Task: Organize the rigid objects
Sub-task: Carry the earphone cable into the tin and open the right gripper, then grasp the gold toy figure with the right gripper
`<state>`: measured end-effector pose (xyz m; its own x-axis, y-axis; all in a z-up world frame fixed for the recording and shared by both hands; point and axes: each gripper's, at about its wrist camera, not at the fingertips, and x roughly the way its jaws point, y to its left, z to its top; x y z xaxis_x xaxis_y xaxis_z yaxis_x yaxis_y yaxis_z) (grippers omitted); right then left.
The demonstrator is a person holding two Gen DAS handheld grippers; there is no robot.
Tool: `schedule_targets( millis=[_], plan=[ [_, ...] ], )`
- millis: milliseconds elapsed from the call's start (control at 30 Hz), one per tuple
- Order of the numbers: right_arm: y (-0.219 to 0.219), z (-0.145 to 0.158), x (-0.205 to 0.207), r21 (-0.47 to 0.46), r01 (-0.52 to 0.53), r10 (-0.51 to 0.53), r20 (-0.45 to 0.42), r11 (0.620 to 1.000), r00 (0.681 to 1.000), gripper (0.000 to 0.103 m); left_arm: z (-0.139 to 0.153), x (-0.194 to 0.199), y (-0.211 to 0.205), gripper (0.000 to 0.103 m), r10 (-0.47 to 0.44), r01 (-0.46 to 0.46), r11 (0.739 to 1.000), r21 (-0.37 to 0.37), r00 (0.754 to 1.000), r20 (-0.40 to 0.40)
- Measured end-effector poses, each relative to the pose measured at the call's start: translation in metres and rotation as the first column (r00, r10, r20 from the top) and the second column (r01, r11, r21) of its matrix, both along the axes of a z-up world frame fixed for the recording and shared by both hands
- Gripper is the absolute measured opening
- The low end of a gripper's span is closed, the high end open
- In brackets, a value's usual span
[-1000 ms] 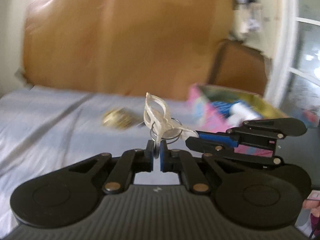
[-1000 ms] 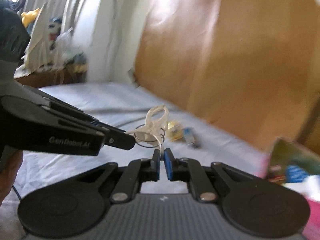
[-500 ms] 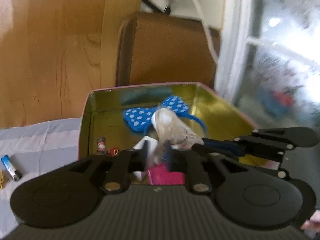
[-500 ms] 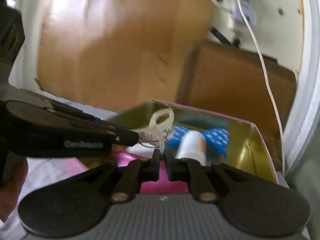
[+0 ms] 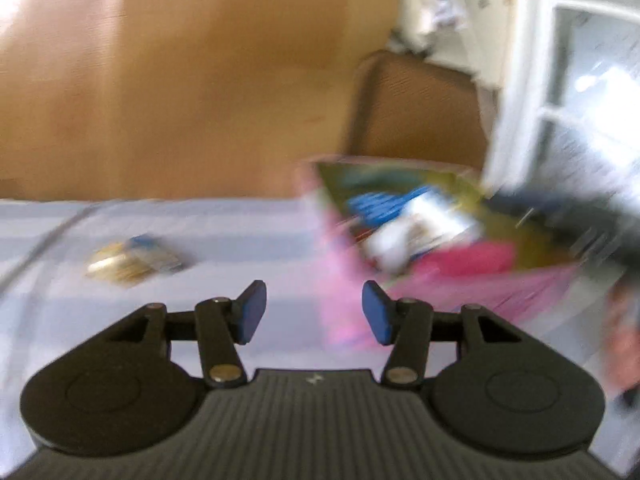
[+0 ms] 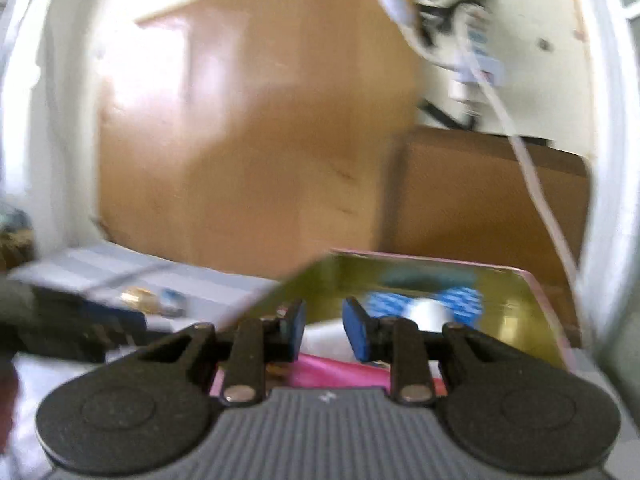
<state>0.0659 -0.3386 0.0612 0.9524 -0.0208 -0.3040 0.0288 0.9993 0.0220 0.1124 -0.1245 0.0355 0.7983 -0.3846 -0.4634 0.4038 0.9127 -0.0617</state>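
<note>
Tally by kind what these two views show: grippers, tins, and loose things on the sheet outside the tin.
Grippers: 2, the left gripper and the right gripper
Tins: 1, the pink tin
Loose things on the sheet: 2, a gold thing and a small blue thing
Total: 5

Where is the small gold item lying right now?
In the left wrist view, the gold item lies on the pale sheet, left of the pink tin, touching a small blue object.

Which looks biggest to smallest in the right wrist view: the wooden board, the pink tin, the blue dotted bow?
1. wooden board
2. pink tin
3. blue dotted bow, though blur and nearness make real sizes unsure.
</note>
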Motion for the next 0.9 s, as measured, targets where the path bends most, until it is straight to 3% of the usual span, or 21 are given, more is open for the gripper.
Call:
schedule_targets(
  millis=[133, 233, 333, 400, 467, 533, 733, 800, 900],
  plan=[
    [0.055, 0.004, 0.019, 0.045, -0.182, 0.183, -0.033, 0.982, 0.982, 0.023, -0.018, -0.003, 0.067, 0.055, 0.158, -0.156, 0.986, 0.059, 0.986, -0.048],
    [0.105, -0.013, 0.05, 0.056, -0.261, 0.265, -0.1, 0.964, 0.959, 0.023, -0.024, 0.002, 0.109, 0.055, 0.273, -0.269, 0.955, 0.122, 0.962, -0.019],
    [0.139, -0.033, 0.092, 0.088, -0.269, 0.28, -0.154, 0.959, 0.947, 0.035, -0.031, 0.01, 0.143, 0.055, 0.347, -0.341, 0.928, 0.15, 0.938, -0.014],
    [0.158, -0.042, 0.12, 0.096, -0.257, 0.27, -0.163, 0.962, 0.949, 0.044, -0.039, 0.017, 0.156, 0.055, 0.382, -0.374, 0.917, 0.142, 0.924, -0.031],
    [0.172, -0.047, 0.147, 0.113, -0.255, 0.272, -0.165, 0.96, 0.948, 0.049, -0.039, 0.022, 0.168, 0.056, 0.39, -0.385, 0.92, 0.075, 0.917, -0.08],
    [0.187, -0.053, 0.176, 0.106, -0.23, 0.246, -0.182, 0.967, 0.952, 0.058, -0.038, 0.021, 0.17, 0.068, 0.399, -0.396, 0.917, 0.051, 0.914, -0.076],
    [0.212, -0.076, 0.239, 0.043, -0.192, 0.196, -0.277, 0.981, 0.941, 0.058, -0.039, 0.026, 0.173, 0.07, 0.38, -0.384, 0.923, -0.008, 0.918, -0.111],
    [0.217, -0.082, 0.254, 0.061, -0.22, 0.227, -0.346, 0.974, 0.91, 0.043, -0.041, 0.025, 0.177, 0.071, 0.381, -0.387, 0.921, -0.035, 0.917, -0.119],
    [0.22, -0.084, 0.252, 0.029, -0.241, 0.236, -0.354, 0.97, 0.905, 0.041, -0.041, 0.026, 0.176, 0.072, 0.378, -0.385, 0.922, -0.042, 0.918, -0.12]
  ],
)
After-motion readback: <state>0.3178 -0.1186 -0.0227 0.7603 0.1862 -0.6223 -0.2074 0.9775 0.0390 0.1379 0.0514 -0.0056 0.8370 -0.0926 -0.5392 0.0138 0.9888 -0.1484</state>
